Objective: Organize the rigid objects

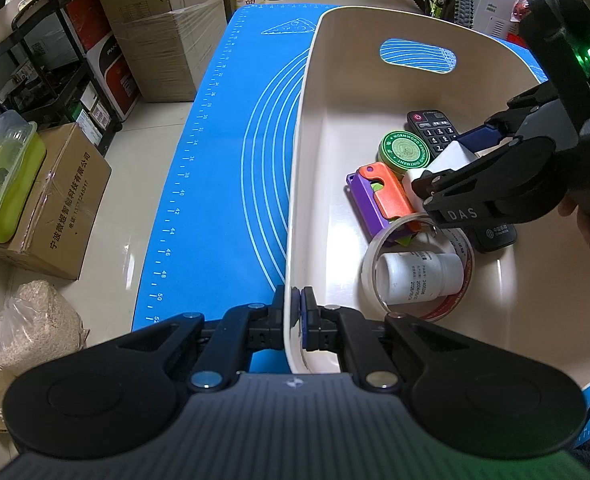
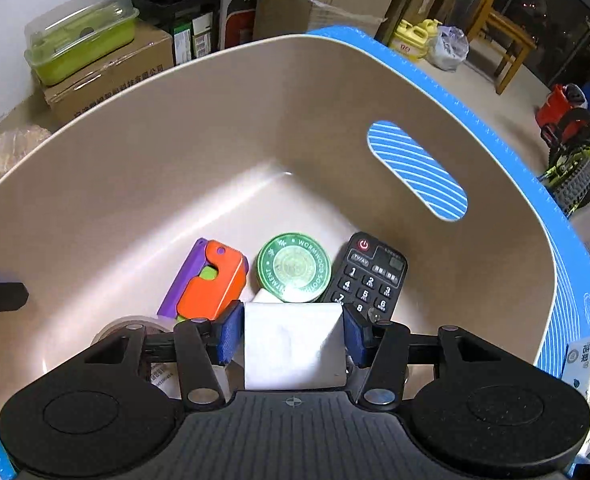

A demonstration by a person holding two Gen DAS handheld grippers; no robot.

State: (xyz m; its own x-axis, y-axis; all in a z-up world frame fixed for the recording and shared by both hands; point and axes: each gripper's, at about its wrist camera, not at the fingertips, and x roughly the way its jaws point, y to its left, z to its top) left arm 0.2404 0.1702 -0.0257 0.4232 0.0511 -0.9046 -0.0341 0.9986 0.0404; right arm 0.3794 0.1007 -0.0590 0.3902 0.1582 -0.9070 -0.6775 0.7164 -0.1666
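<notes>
The beige tub (image 2: 255, 128) holds a remote (image 2: 369, 276), tin (image 2: 293, 267) and tape roll (image 1: 379, 256); right gripper (image 2: 293, 336) fingers flank the white box (image 2: 293, 344), pads barely touching it; left gripper (image 1: 295, 320) clenches the tub's rim

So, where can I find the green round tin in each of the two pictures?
Left wrist view: the green round tin lies right of centre, inside the tub, left of the remote.
Right wrist view: the tin lies at centre, just above the white box in the claw.
Shared landmark: the black remote, which touches the tin.
</notes>
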